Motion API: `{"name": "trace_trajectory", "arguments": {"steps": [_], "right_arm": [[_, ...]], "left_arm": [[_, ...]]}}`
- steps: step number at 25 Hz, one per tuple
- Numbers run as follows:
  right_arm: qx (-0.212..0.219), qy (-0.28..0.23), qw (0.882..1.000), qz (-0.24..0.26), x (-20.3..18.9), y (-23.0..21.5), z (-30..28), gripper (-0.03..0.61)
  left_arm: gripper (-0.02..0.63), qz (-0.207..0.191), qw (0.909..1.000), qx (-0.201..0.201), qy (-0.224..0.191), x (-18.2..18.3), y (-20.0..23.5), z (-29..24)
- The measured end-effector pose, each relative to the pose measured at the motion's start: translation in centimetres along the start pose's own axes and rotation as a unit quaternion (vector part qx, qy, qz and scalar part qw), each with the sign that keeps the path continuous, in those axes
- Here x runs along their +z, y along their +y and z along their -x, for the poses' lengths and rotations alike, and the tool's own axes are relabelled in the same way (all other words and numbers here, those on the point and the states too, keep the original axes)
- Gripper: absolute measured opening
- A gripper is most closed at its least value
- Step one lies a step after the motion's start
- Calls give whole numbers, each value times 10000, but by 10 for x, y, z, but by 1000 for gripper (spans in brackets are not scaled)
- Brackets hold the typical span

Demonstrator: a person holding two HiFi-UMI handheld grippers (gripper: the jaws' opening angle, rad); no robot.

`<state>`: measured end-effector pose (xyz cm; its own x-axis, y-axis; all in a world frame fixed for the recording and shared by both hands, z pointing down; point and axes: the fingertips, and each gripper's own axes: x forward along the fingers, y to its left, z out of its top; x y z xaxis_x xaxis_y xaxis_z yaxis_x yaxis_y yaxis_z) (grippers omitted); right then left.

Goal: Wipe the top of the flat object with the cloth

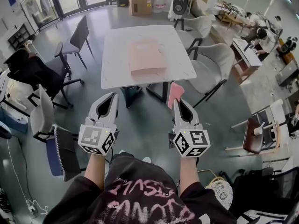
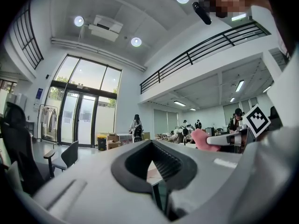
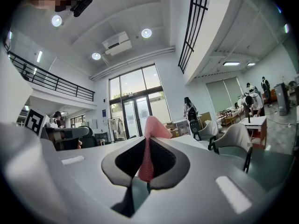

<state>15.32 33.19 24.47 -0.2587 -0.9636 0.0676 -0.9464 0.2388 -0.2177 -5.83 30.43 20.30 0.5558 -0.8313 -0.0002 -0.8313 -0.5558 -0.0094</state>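
Note:
A flat tan object (image 1: 147, 57) lies on the white table (image 1: 117, 59) ahead of me, well beyond both grippers. My right gripper (image 1: 176, 101) is held low in front of my body, shut on a pink cloth (image 1: 175, 91) that sticks up past its tips. In the right gripper view the pink cloth (image 3: 152, 130) is pinched between the jaws of the right gripper (image 3: 147, 142) and flops over them. My left gripper (image 1: 113, 97) is level with it on the left, jaws together with nothing in them. The left gripper view shows the left gripper (image 2: 152, 144) and the cloth (image 2: 201, 139) to its right.
Chairs ring the table: a grey one (image 1: 79, 34) at far left, a black office chair (image 1: 32, 71), beige ones (image 1: 215, 62) on the right, and one (image 1: 46, 120) close at my left. Cardboard boxes (image 1: 140, 3) stand at the back. People sit at desks (image 1: 259, 34) far right.

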Motion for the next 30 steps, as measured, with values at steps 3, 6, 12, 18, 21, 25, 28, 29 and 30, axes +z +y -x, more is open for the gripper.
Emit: {"name": "trace_trajectory", "arguments": {"steps": [3,6,12,18,21,25,28,29,30], "right_arm": [[34,7,10000,20,1,-5,-3,38],[50,-17,10000,-14,1,-10,-8,38],[53,-45,10000,32,1,-16,-22,38],[-4,-79,10000,35,0,-16,-43,38],[-41,-50,10000,24,-2,-17,-55,38],[-85,-9,10000,18,-4,-18,-74,38],[-120,51,9999,3,-5,-19,-88,38],[-134,66,9999,1,-5,-19,-93,38],[-146,79,9999,-4,-5,-19,-98,38]], "left_arm": [[0,-12,10000,-5,16,-1,-3,-9],[0,-3,10000,-16,-7,-1,-4,-18],[0,43,10000,-28,-70,-6,5,-31],[0,-38,9999,-88,-118,-6,20,-47],[0,-7,9999,-121,-103,-9,30,-58],[0,40,9999,-159,-47,-16,44,-72],[0,93,9998,-144,63,-25,57,-81],[0,111,9998,-128,100,-28,63,-85],[0,131,9998,-114,130,-30,68,-88]]}}
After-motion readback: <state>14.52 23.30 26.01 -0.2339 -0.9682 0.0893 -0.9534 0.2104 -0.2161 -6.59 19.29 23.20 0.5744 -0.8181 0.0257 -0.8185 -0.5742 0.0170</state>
